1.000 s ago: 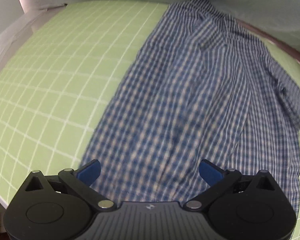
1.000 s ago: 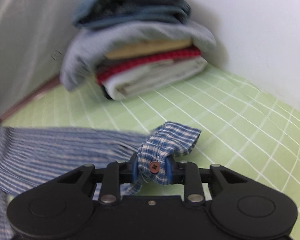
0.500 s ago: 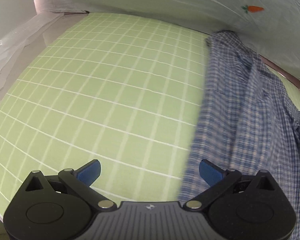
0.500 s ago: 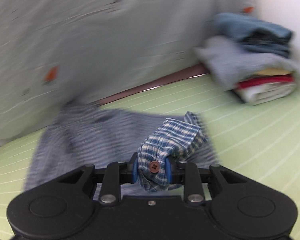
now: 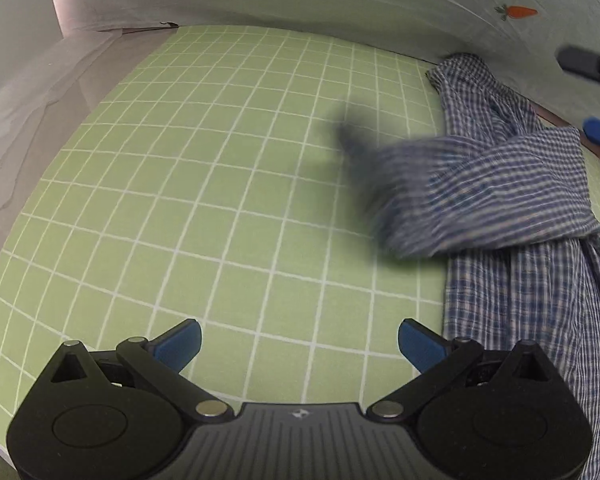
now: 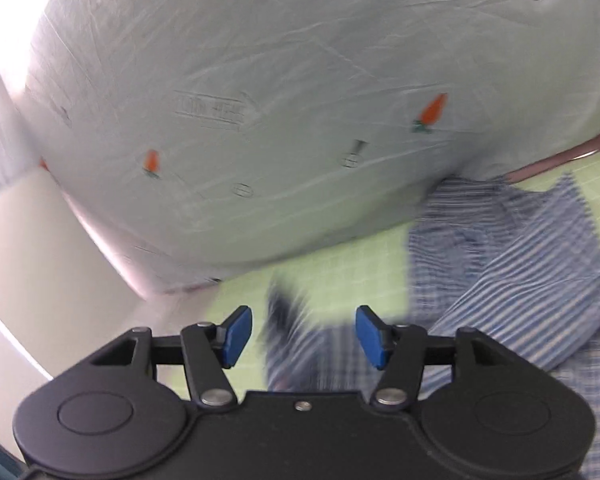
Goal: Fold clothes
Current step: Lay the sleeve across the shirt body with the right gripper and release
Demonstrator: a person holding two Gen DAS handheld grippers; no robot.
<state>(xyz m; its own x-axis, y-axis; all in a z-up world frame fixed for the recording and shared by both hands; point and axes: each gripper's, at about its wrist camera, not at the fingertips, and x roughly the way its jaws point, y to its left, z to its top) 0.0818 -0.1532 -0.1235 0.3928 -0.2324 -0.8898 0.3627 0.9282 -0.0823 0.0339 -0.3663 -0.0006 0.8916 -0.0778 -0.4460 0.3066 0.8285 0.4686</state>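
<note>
On green mat (image 5: 204, 184), checked shirt (image 5: 540, 264)

Green gridded mat (image 5: 228, 200), carrot-printed backdrop sheet (image 6: 300, 80)

Left tongs (image 5: 299, 343) black, ribbed centre plate, silver rivets, blue pads, right tongs (image 6: 304, 338) alike, centre screw

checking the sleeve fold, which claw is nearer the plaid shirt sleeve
Right. The right claw is open directly over the blurred sleeve, cuff between its fingers. The left claw is open over bare green mat, sleeve ahead to its right.
</note>
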